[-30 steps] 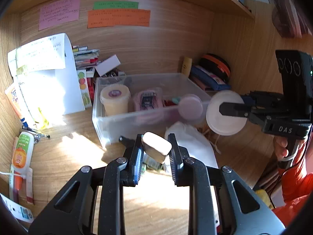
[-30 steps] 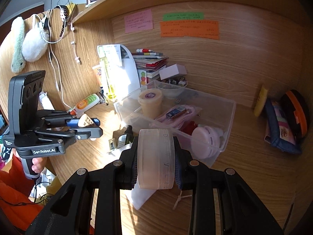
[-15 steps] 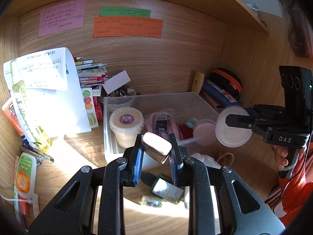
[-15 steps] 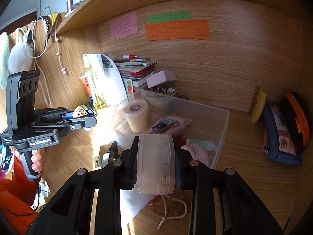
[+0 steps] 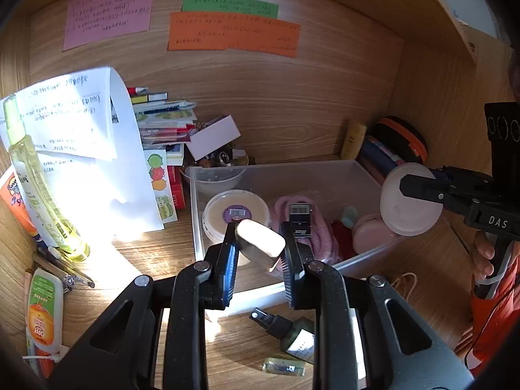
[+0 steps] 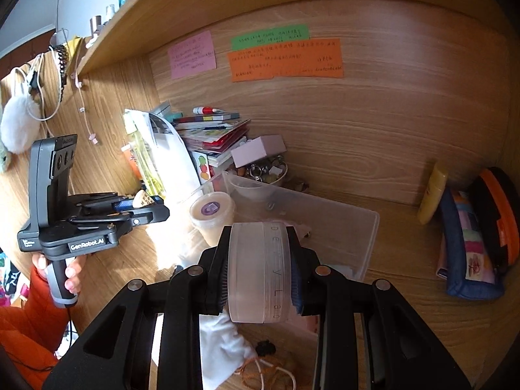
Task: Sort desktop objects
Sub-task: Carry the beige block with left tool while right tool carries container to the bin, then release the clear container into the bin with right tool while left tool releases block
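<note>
My left gripper (image 5: 260, 243) is shut on a small cream eraser-like block (image 5: 260, 243) and holds it above the front edge of a clear plastic bin (image 5: 292, 175). My right gripper (image 6: 258, 271) is shut on a round frosted white jar (image 6: 258, 271), held on edge over the bin's right end (image 6: 367, 227); the jar also shows in the left wrist view (image 5: 406, 201). The bin holds a cream tub (image 5: 235, 211), a pink pouch with a black item (image 5: 300, 221), and a pink round case (image 5: 370, 235).
A dark spray bottle (image 5: 289, 331) and a small yellow vial (image 5: 282, 366) lie on the desk before the bin. A white drawstring bag (image 6: 221, 344) lies there too. Papers, a yellow-green bottle (image 5: 39, 188) and books stand left; pencil cases (image 6: 471, 230) right.
Both grippers have moved forward and up toward the bin with their objects still held. The bin now lies under the left gripper's tips, and the right gripper's jar is over its right end.
</note>
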A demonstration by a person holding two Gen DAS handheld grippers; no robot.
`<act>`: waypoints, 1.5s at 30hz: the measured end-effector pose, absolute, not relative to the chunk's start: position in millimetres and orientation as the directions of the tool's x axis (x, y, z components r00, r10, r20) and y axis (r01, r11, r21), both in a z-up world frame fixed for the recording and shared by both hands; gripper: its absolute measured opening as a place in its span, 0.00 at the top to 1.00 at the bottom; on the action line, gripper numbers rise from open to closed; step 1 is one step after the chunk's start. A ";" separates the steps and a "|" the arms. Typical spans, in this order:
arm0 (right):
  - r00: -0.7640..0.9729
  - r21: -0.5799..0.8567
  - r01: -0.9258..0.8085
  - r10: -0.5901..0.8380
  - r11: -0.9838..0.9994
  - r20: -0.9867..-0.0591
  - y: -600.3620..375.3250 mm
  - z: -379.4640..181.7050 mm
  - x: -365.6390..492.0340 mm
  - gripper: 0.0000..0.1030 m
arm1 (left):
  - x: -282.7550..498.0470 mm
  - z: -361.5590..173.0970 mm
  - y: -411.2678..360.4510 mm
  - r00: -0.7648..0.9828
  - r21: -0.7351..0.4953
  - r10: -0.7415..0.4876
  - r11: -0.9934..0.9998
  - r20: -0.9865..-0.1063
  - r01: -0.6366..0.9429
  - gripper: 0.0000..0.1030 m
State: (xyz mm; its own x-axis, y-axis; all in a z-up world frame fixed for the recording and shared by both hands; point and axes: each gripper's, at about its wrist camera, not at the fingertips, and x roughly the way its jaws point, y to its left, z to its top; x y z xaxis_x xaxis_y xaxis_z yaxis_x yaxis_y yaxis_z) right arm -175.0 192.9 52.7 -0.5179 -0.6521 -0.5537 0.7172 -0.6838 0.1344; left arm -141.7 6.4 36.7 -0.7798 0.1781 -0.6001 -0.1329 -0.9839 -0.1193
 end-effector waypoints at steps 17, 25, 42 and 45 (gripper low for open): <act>-0.456 0.212 0.694 -0.648 -0.688 -0.611 169.8 13.9 -205.4 0.74 | -163.1 6.2 17.7 -0.717 -0.118 0.211 -0.977 -0.664 -0.177 0.77; -0.474 0.124 0.687 -0.572 -0.716 -0.669 156.6 -2.5 -205.0 0.74 | -164.4 0.9 18.7 -0.709 -0.117 0.213 -0.976 -0.673 -0.182 0.77; -0.488 0.104 0.699 -0.578 -0.707 -0.654 156.7 -1.5 -198.0 0.66 | -167.6 -1.7 26.5 -0.709 -0.118 0.232 -0.971 -0.666 -0.207 0.77; -0.506 0.080 0.700 -0.573 -0.709 -0.645 155.2 0.6 -194.4 0.53 | -165.6 1.0 25.3 -0.711 -0.115 0.238 -0.969 -0.661 -0.217 0.74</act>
